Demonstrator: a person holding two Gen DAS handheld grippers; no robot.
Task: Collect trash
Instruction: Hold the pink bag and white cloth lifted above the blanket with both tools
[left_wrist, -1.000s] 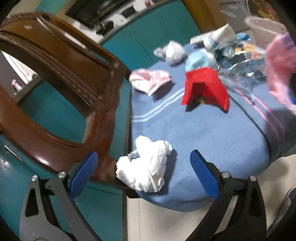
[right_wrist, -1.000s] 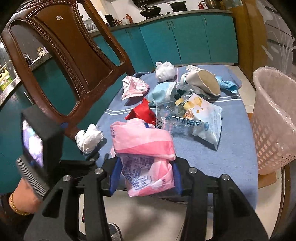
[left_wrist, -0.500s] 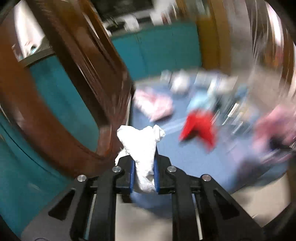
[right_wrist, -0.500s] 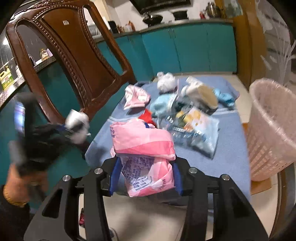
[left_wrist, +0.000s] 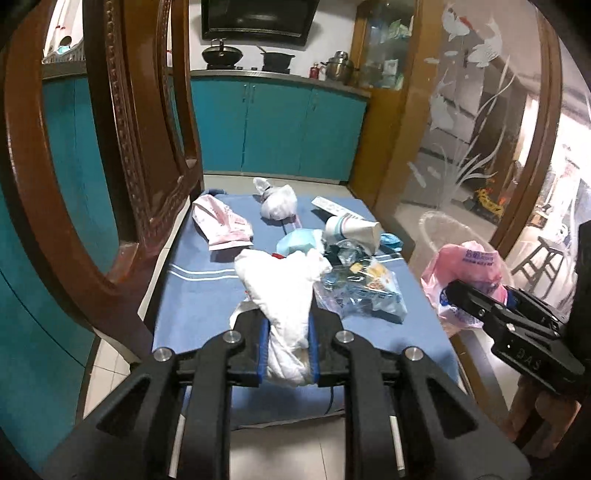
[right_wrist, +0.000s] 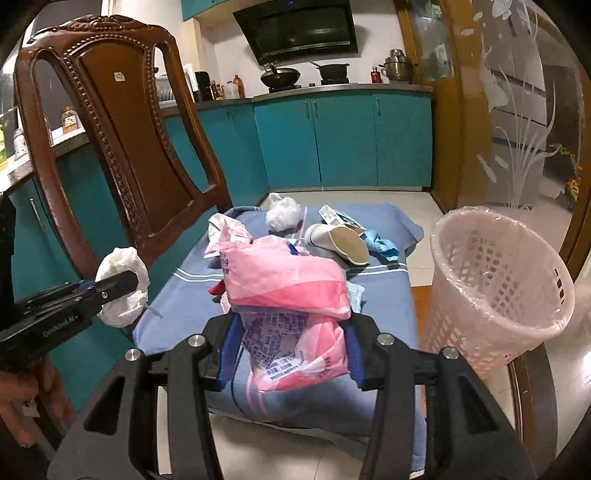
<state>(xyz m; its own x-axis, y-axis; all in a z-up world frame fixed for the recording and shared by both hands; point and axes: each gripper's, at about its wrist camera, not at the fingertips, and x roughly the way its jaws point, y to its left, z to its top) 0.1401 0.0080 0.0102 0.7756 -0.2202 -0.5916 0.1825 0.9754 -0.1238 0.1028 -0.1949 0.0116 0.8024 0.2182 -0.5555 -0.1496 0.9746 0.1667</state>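
Note:
My left gripper (left_wrist: 287, 345) is shut on a crumpled white tissue (left_wrist: 286, 291) and holds it above the near end of the blue-cushioned chair seat (left_wrist: 199, 295); it also shows in the right wrist view (right_wrist: 122, 286). My right gripper (right_wrist: 290, 352) is shut on a pink plastic bag (right_wrist: 288, 291), held above the seat's near edge; the bag shows in the left wrist view (left_wrist: 467, 275). More trash lies on the seat: a pink wrapper (left_wrist: 221, 225), a white knotted bag (left_wrist: 279, 201), a paper cup (left_wrist: 354, 230), a clear snack bag (left_wrist: 364, 291).
A pale pink lined wastebasket (right_wrist: 498, 291) stands on the floor right of the chair. The carved wooden chair back (right_wrist: 122, 147) rises on the left. Teal cabinets (right_wrist: 343, 140) lie behind. A glass door panel (left_wrist: 461, 129) is on the right.
My left gripper closed on the white tissue and lifted it off the seat's near corner. My right gripper kept holding the pink bag and rose slightly.

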